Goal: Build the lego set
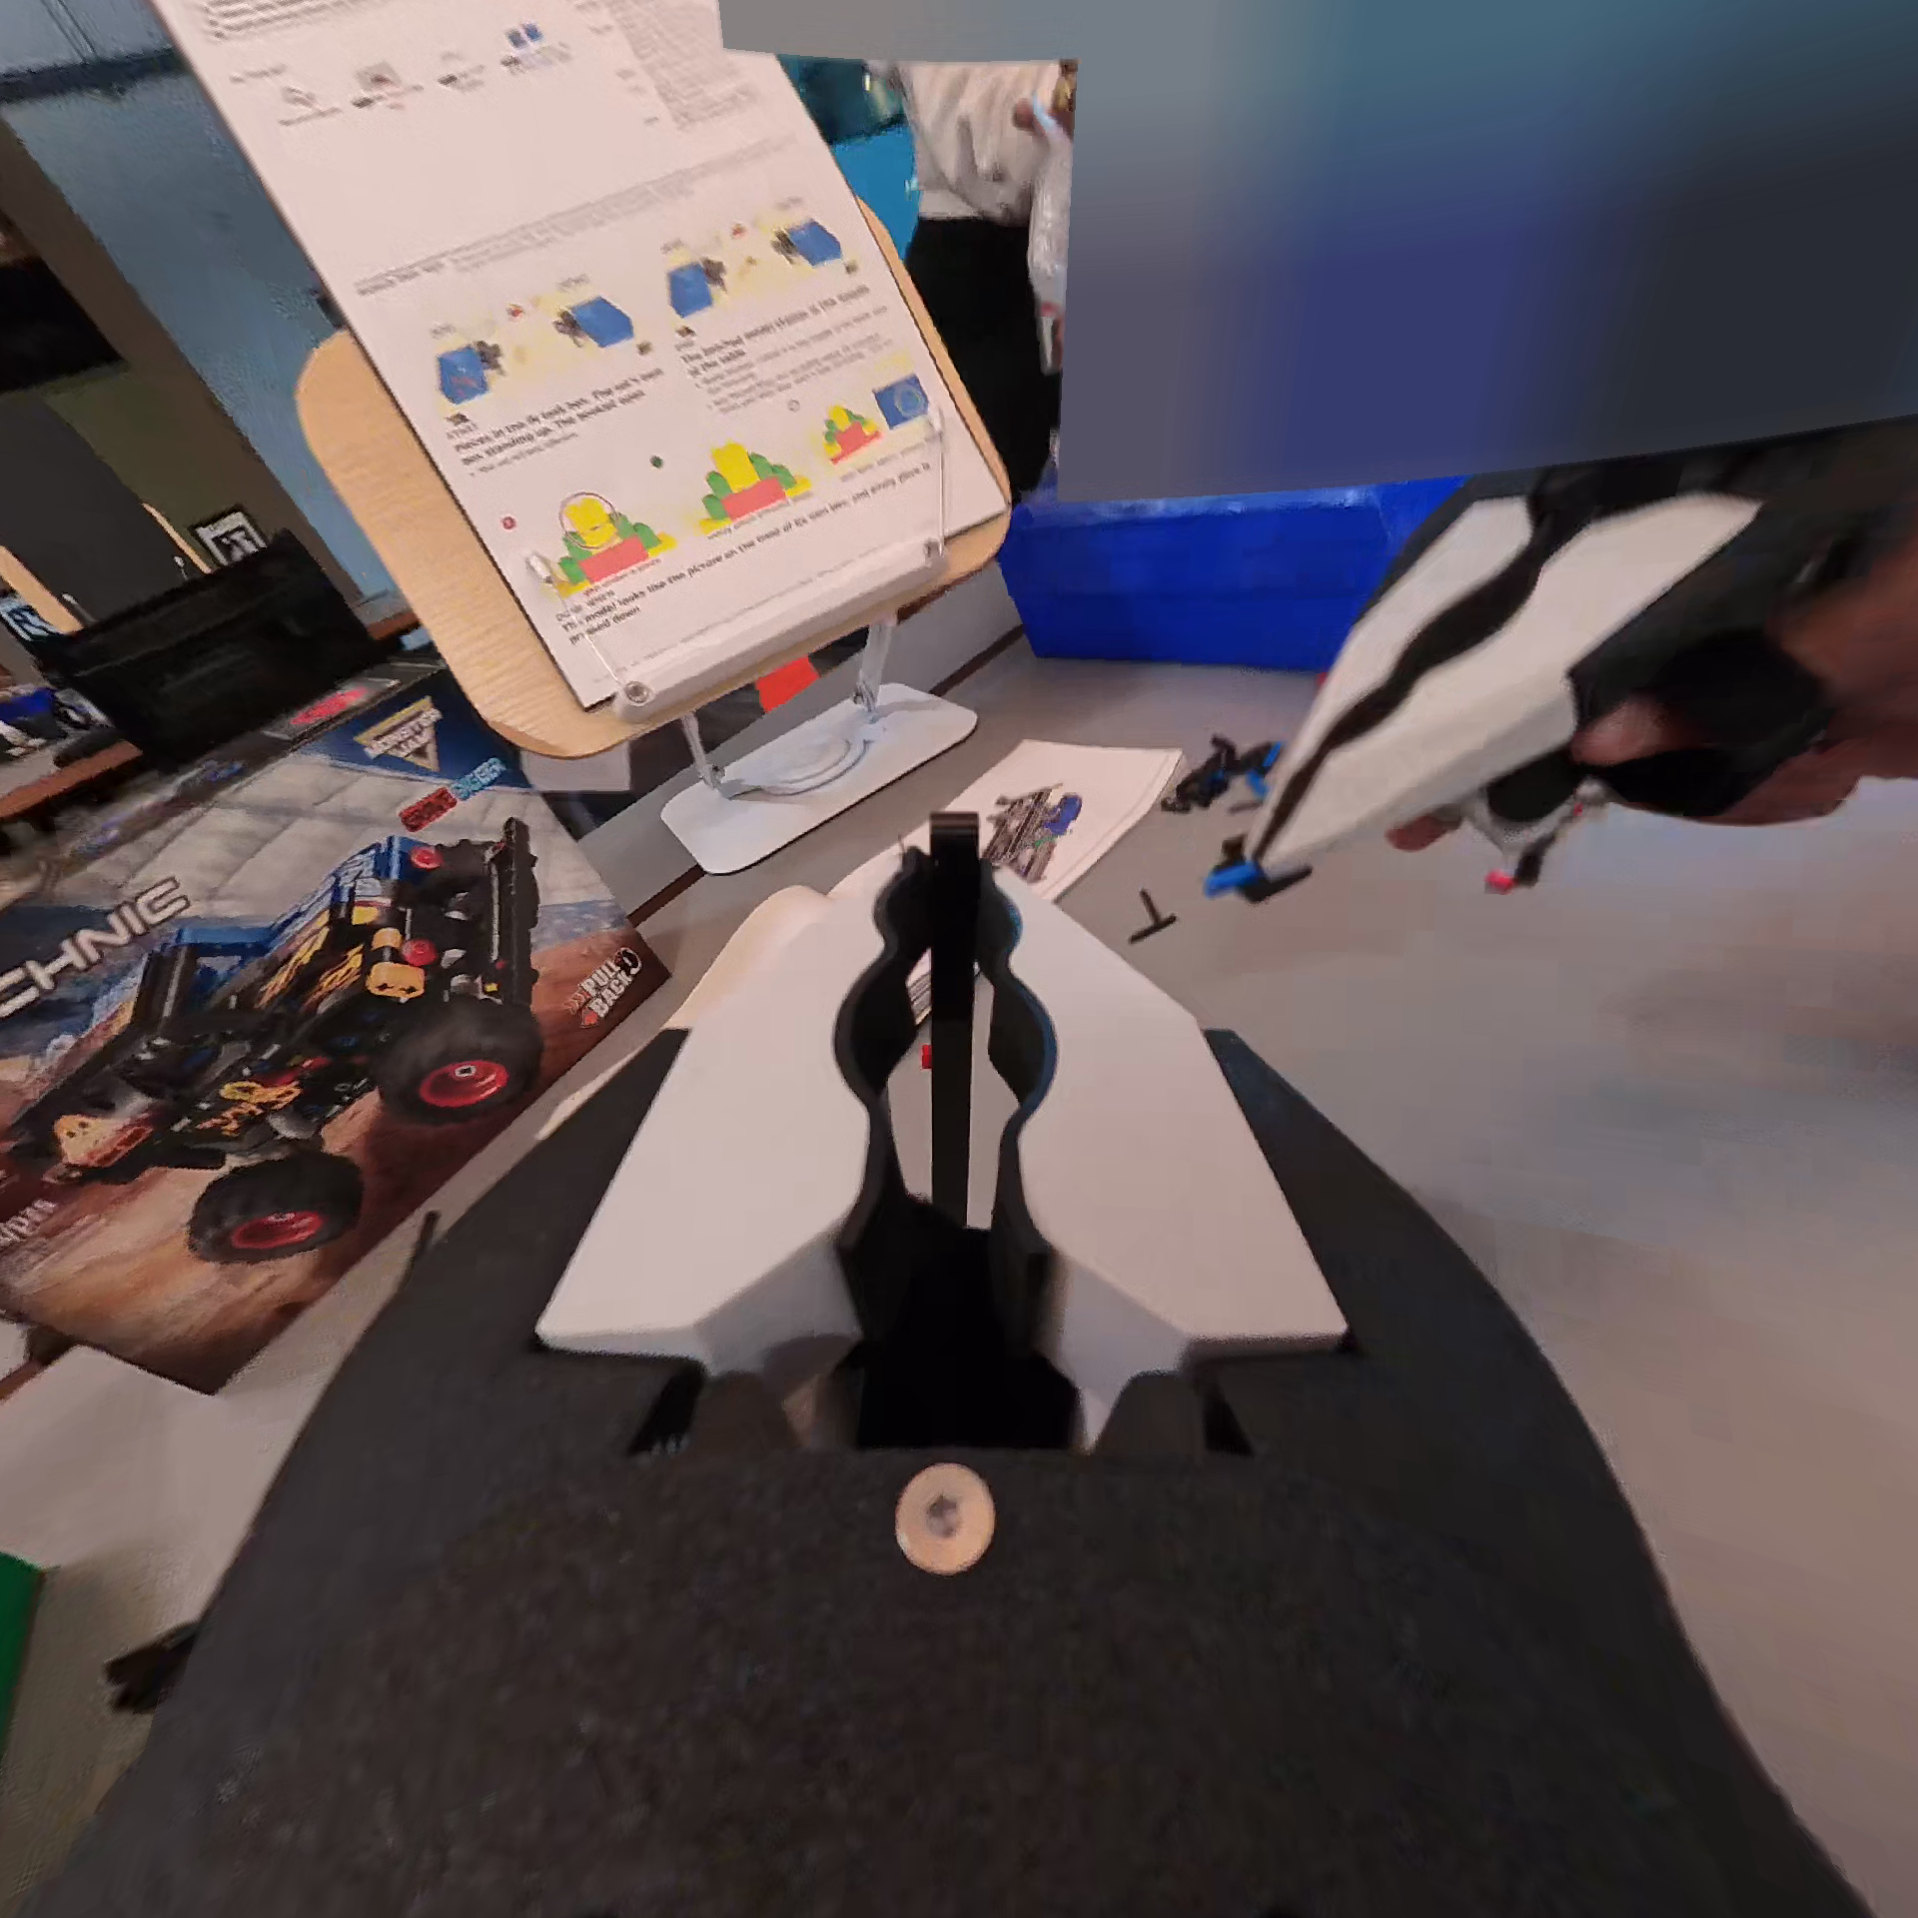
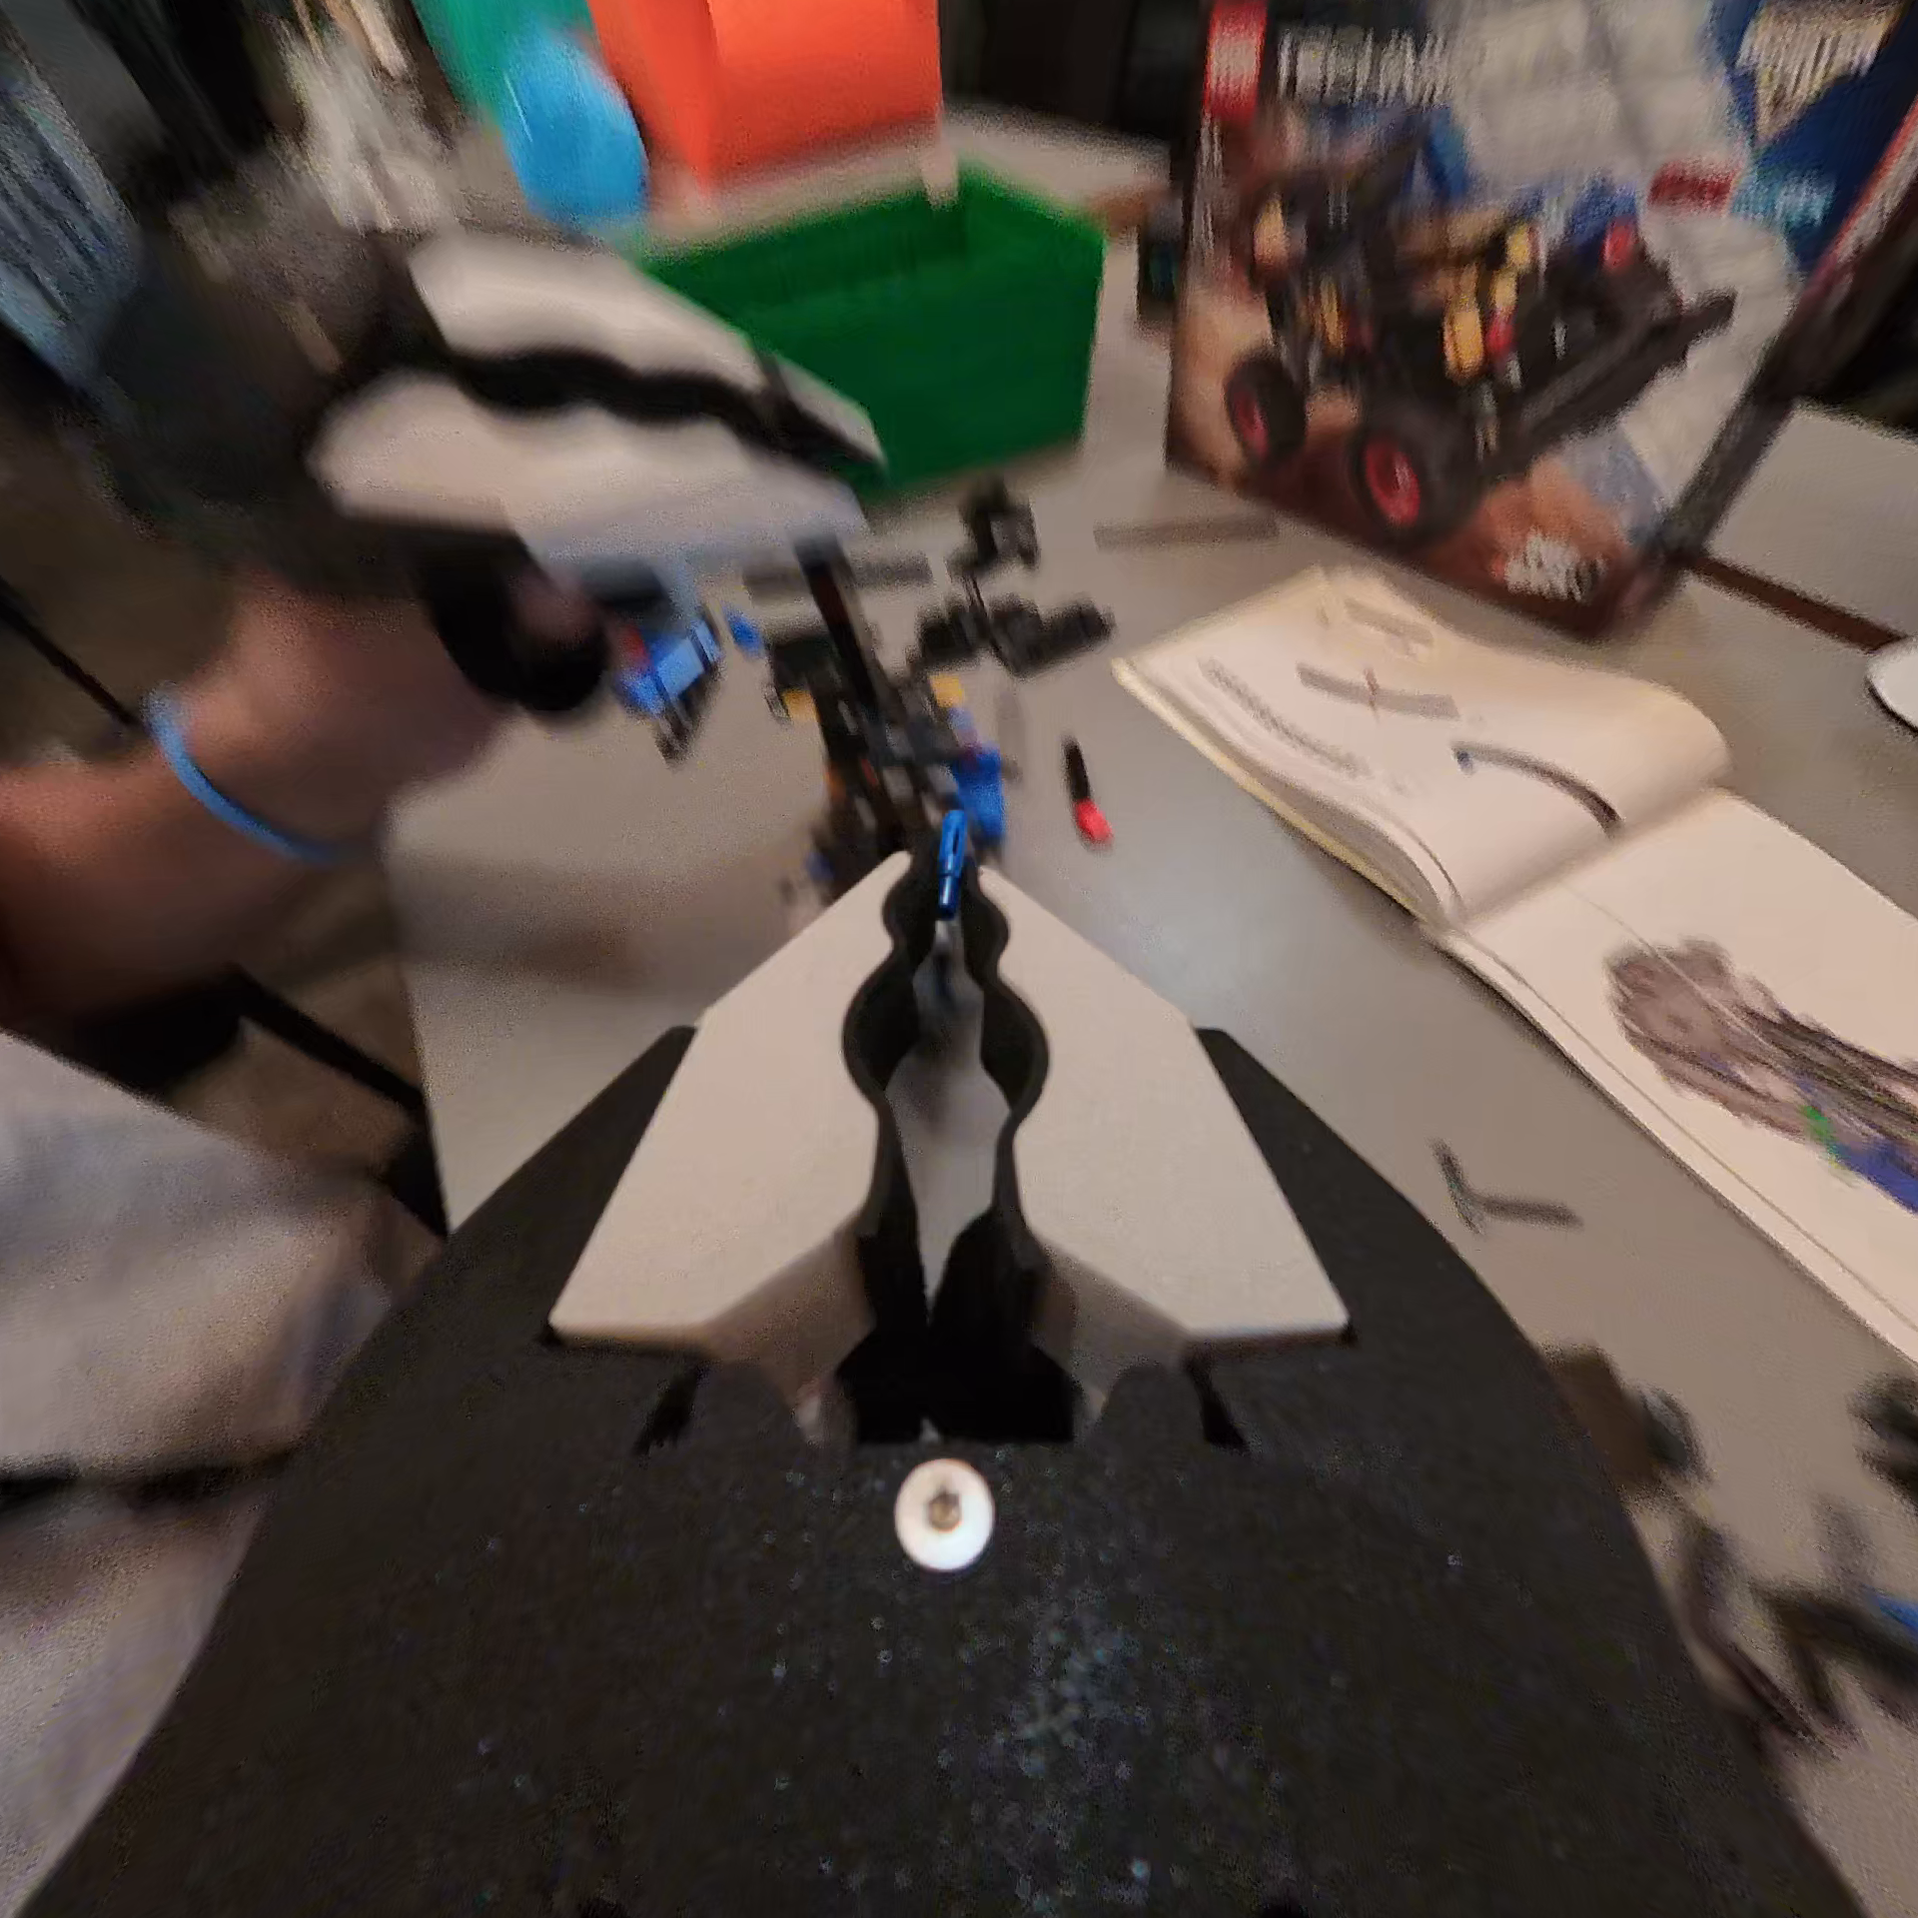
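In the left wrist view my left gripper (image 1: 951,893) is shut on a long black beam (image 1: 953,1038), which stands up between the pads and pokes past the tips. My right gripper (image 1: 1261,872) comes in from the right, held by a hand, shut on a small blue piece (image 1: 1228,880) just above the grey table. In the right wrist view the right gripper (image 2: 947,882) pinches that blue pin (image 2: 950,856) at its tips. A blurred dark assembly with blue parts (image 2: 893,747) lies just beyond it. The left gripper (image 2: 856,457) shows at upper left.
The set's box (image 1: 259,1038) lies at left. An instruction sheet on a wooden stand (image 1: 644,363) and a blue bin (image 1: 1194,581) stand behind. An open booklet (image 2: 1453,747), a green bin (image 2: 934,311), loose black parts (image 2: 1017,623) and a red-tipped piece (image 2: 1085,794) are on the table. Some 8 cm of space lies between my two pairs of fingers.
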Motion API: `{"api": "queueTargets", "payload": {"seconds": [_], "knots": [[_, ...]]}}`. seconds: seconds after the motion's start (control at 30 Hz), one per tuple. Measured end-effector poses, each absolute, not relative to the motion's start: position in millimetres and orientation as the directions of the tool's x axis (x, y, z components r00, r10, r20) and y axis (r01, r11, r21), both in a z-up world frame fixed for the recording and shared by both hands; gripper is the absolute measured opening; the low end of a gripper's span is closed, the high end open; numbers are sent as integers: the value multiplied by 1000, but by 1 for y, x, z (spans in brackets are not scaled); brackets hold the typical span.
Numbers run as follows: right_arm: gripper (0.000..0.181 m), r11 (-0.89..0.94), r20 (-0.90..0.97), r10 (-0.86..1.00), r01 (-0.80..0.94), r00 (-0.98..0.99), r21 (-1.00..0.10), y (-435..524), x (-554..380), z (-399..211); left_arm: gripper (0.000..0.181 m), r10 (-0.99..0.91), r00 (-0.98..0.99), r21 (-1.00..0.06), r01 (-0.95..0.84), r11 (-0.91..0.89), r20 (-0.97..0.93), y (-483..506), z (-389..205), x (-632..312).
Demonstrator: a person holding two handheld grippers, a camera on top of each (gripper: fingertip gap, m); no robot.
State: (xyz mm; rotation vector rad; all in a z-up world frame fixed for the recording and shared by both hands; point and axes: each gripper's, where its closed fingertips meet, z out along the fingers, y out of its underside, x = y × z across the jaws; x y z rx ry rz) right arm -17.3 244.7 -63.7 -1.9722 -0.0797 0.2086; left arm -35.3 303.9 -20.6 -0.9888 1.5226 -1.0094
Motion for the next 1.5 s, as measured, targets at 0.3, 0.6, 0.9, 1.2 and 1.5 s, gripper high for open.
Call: {"api": "queueTargets", "payload": {"seconds": [0.3, 0.6, 0.9, 1.2, 1.5], "knots": [[4, -875, -15, 453, 442, 891, -199, 122, 33, -164, 5, -977, -186, -993, -35, 113, -104, 326, -4, -79], [4, -790, -90, 560, 564, 824, 241, 96, 53, -181, 5, -971, -147, -981, -28, 193, -187, 322, -4, -92], [5, -625, -136, 554, 518, 821, 584, 68, 76, -176, 5, -967, -174, -981, -17, 192, -186, 317, -2, -95], [7, -591, -136, 560, 509, 817, 626, 73, 75, -179, 5, -967, -192, -984, -20, 176, -169, 316, -6, -94], [25, -761, -48, 556, 532, 830, 372, 90, 71, -161, 5, -967, -188, -984, -24, 177, -170, 318, -7, -95]]}}
